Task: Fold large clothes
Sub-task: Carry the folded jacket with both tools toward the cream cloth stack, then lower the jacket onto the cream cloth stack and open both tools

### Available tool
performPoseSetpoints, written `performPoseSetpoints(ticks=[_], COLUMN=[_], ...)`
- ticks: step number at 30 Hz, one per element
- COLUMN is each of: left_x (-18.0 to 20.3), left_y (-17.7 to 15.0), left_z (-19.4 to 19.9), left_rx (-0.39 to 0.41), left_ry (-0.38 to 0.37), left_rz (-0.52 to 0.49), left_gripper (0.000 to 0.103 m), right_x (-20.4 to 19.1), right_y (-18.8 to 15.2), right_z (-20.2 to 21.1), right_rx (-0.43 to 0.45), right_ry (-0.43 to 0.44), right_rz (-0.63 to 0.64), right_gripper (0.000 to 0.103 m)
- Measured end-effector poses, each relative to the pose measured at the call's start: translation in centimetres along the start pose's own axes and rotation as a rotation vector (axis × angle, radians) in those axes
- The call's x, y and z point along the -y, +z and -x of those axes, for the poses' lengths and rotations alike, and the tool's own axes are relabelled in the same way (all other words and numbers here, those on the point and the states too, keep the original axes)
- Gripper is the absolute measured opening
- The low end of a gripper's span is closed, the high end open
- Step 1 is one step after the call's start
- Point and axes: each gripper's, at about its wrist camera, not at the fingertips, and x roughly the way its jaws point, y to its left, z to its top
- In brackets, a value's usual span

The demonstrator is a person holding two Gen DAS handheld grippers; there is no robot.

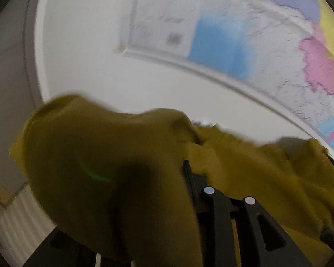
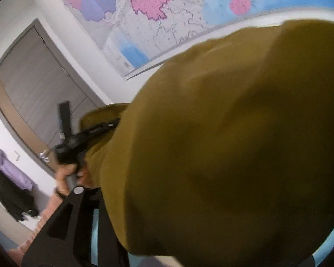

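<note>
The mustard-yellow garment [image 2: 222, 144] is lifted into the air and fills the right and centre of the right wrist view; in the left wrist view it drapes across the lower half of the frame. The right gripper [image 2: 104, 202] shows one black finger at lower left with the cloth falling over the other, so it appears clamped on the fabric, though the pinch itself is hidden. The left gripper [image 1: 228, 197] has its two fingers close together at lower centre with cloth bunched over and around them; whether fabric sits between them I cannot tell. The risk from here: with so much loose cloth hanging and both cameras largely blinded, a thin pinch could slip, or the garment could come down twisted or doubled, spoiling the fold line. No tabletop or other laying surface is visible in either view. The room shows a white wall with a large coloured map [image 2: 158, 11] at the top, a grey door [image 2: 33, 84] at left, and clothes [image 2: 9, 178] hanging at the far left edge.
</note>
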Motion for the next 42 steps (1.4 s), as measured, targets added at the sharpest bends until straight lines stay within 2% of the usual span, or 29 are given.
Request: performPoseSetpoints(ticks=[4, 6, 7, 9, 11, 14, 16, 17, 19, 21, 22, 23, 24, 26, 27, 28, 30, 31, 33, 34, 36, 38, 40, 42], left_x=[-1.8, -2.3, -2.5, -2.9, -3.5, -3.4, -2.8, -2.5, -2.9, -3.5, -3.6, -3.7, -3.8, -3.9, -3.9, -3.9, -4.1, -4.3, -4.6, -4.5, -4.4, -3.3, -1.2, 1.9], left_y=[-0.4, -0.5, -0.5, -0.7, -0.7, -0.2, 0.5, 0.8, 1.5, 1.4, 1.0, 0.5, -0.1, -0.9, -1.1, -1.2, -1.4, -1.6, -2.3, -2.6, -3.4, -3.9, -3.9, -4.2], left_z=[-0.2, -0.4, -0.4, -0.6, -0.8, -1.2, -1.2, -1.0, -1.1, -1.9, -2.6, -3.3, -3.6, -3.3, -3.0, -2.4, -1.0, 0.0, 2.8, 4.1, 6.6, 8.9, 10.0, 10.4], left_rx=[-0.028, -0.043, -0.045, -0.056, -0.065, -0.068, -0.063, -0.059, -0.056, -0.066, -0.084, -0.099, -0.101, -0.086, -0.078, -0.071, -0.058, -0.04, 0.014, 0.049, 0.129, 0.175, 0.201, 0.205], left_ry=[-0.025, -0.026, -0.033, -0.045, -0.058, -0.05, -0.043, -0.038, -0.049, -0.039, -0.012, 0.028, 0.046, 0.048, 0.059, 0.072, 0.08, 0.078, 0.081, 0.078, 0.069, -0.012, -0.073, -0.122], left_rz=[0.045, 0.055, 0.06, 0.071, 0.093, 0.086, 0.074, 0.069, 0.099, 0.125, 0.12, 0.107, 0.103, 0.096, 0.096, 0.098, 0.109, 0.12, 0.116, 0.109, 0.095, 0.055, -0.013, -0.12], left_gripper=[0.031, 0.037, 0.037, 0.038, 0.038, 0.037, 0.036, 0.035, 0.035, 0.039, 0.043, 0.052, 0.056, 0.06, 0.065, 0.066, 0.066, 0.066, 0.066, 0.066, 0.066, 0.066, 0.067, 0.073], right_x=[0.1, 0.7, 1.1, 1.9, 3.4, 5.6, 6.2, 6.1, 4.3, 2.6, 3.1, 4.0, 5.5, 6.8, 6.5, 6.3, 5.9, 5.3, 3.7, 2.2, -0.2, -2.1, -3.3, -3.0], right_y=[-0.8, -1.7, -1.8, -2.4, -2.5, -1.0, -0.6, -0.4, 0.0, -0.6, -1.0, -1.6, -2.4, -3.8, -4.2, -4.1, -3.0, -2.5, -1.4, -0.7, 0.6, 1.9, 3.5, 5.3], right_z=[3.5, 6.6, 7.6, 10.6, 13.1, 13.2, 12.4, 11.6, 10.7, 11.4, 11.6, 11.8, 11.6, 11.0, 11.1, 11.5, 12.9, 13.9, 15.3, 15.7, 15.3, 13.9, 11.6, 9.3], right_rx=[-0.029, -0.019, -0.01, 0.041, 0.103, 0.107, 0.092, 0.078, 0.071, 0.104, 0.1, 0.087, 0.044, -0.034, -0.037, -0.028, 0.017, 0.058, 0.107, 0.125, 0.143, 0.142, 0.119, 0.086], right_ry=[0.032, 0.021, 0.011, -0.071, -0.174, -0.17, -0.103, -0.073, 0.0, -0.017, -0.017, -0.034, -0.02, -0.062, -0.077, -0.091, -0.151, -0.181, -0.221, -0.207, -0.204, -0.221, -0.224, -0.227], right_rz=[0.029, 0.046, 0.046, 0.071, 0.061, -0.033, -0.041, -0.036, 0.04, 0.124, 0.109, 0.064, -0.01, -0.065, -0.045, -0.05, -0.082, -0.06, 0.021, 0.074, 0.169, 0.255, 0.301, 0.322], right_gripper=[0.062, 0.063, 0.064, 0.064, 0.068, 0.071, 0.071, 0.058, 0.001, 0.001, 0.001, 0.001, 0.001, 0.001, 0.002, 0.009, 0.032, 0.037, 0.037, 0.039, 0.047, 0.053, 0.054, 0.054])
